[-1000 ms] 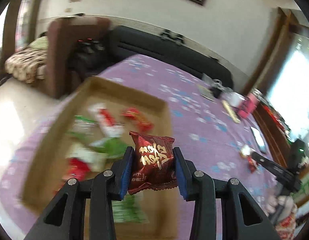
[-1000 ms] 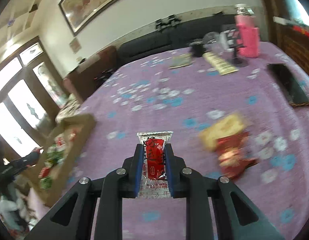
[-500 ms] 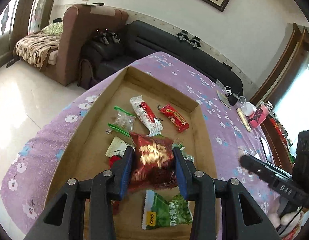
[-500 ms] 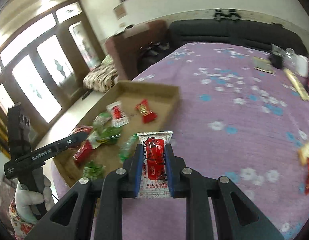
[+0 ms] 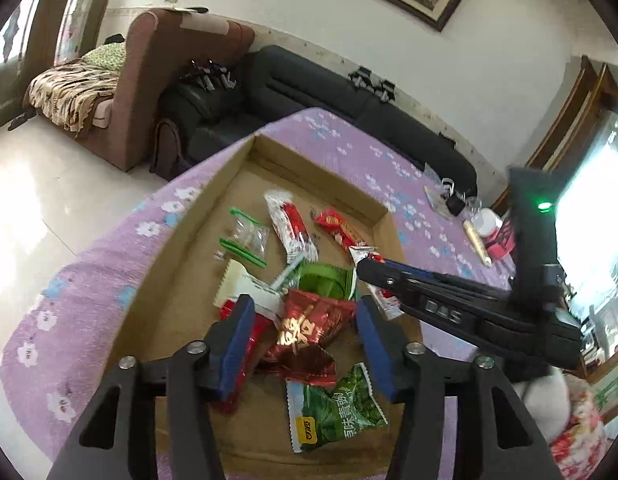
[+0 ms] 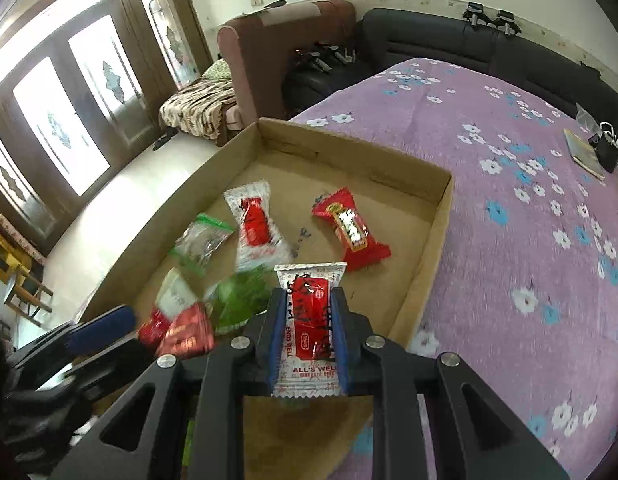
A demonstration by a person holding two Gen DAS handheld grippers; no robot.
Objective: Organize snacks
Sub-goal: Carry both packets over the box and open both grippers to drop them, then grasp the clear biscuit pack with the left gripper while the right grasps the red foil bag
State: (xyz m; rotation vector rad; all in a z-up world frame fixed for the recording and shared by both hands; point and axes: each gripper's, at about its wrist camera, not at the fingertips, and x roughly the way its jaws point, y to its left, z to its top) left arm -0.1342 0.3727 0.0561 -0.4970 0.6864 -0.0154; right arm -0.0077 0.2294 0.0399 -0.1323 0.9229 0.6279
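The cardboard tray [image 6: 437, 216] on the purple flowered cloth is where the snacks are being collected, and both grippers hang above its near end. The left gripper [image 5: 305, 344] has its blue pads spread wide with nothing between them; the dark red foil packet [image 5: 309, 332] lies crumpled in the tray just under the gap, resting on other wrappers, which suggests a release meant to drop it onto the pile. The right gripper [image 6: 309, 320] is clamped on a white sachet with a red label [image 6: 309, 308], held upright by its long edges above the tray's near right corner (a grip that should let it fall flat once freed). Farther into the tray lie a red bar [image 6: 349, 232], a matching white-and-red sachet [image 6: 253, 220], a clear green-edged bag [image 6: 201, 240] and a green packet [image 5: 337, 412] near the front wall.
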